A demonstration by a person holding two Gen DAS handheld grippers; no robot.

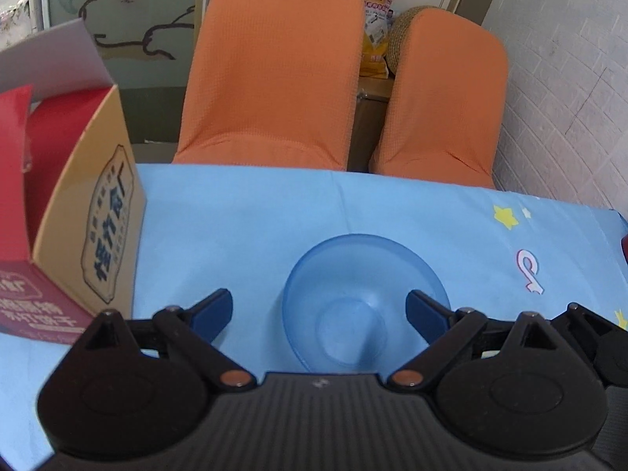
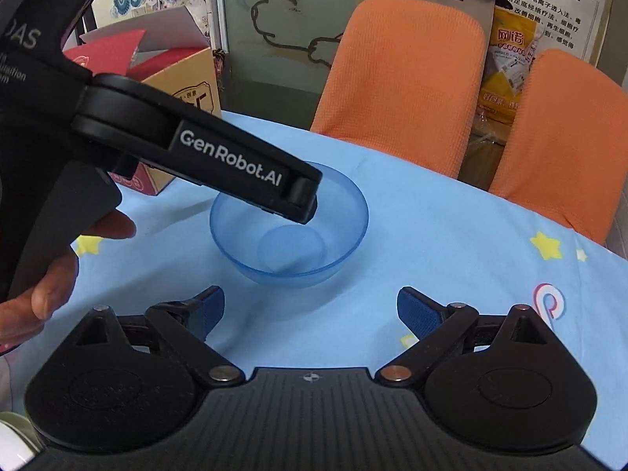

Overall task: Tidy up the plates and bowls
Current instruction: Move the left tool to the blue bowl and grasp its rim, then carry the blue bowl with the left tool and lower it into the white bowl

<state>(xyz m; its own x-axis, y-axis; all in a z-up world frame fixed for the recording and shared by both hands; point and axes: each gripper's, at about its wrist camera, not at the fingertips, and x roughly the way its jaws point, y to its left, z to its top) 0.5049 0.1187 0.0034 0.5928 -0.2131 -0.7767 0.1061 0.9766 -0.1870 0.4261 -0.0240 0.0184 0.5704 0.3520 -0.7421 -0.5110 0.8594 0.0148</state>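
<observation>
A translucent blue bowl (image 1: 363,302) stands upright on the light blue tablecloth (image 1: 243,235). My left gripper (image 1: 318,310) is open, its jaws wide apart, with the right finger (image 1: 426,312) over the bowl's right rim and the left finger outside it. In the right wrist view the bowl (image 2: 290,231) sits in mid table and the left gripper's black body (image 2: 219,157) reaches over its rim from the left. My right gripper (image 2: 310,308) is open and empty, a little short of the bowl.
An open red and tan cardboard box (image 1: 74,216) stands on the table at the left. Two orange-covered chairs (image 1: 274,66) stand behind the table's far edge. A white brick wall (image 1: 569,90) is at the right. Pale dishware (image 2: 11,435) shows at the lower left.
</observation>
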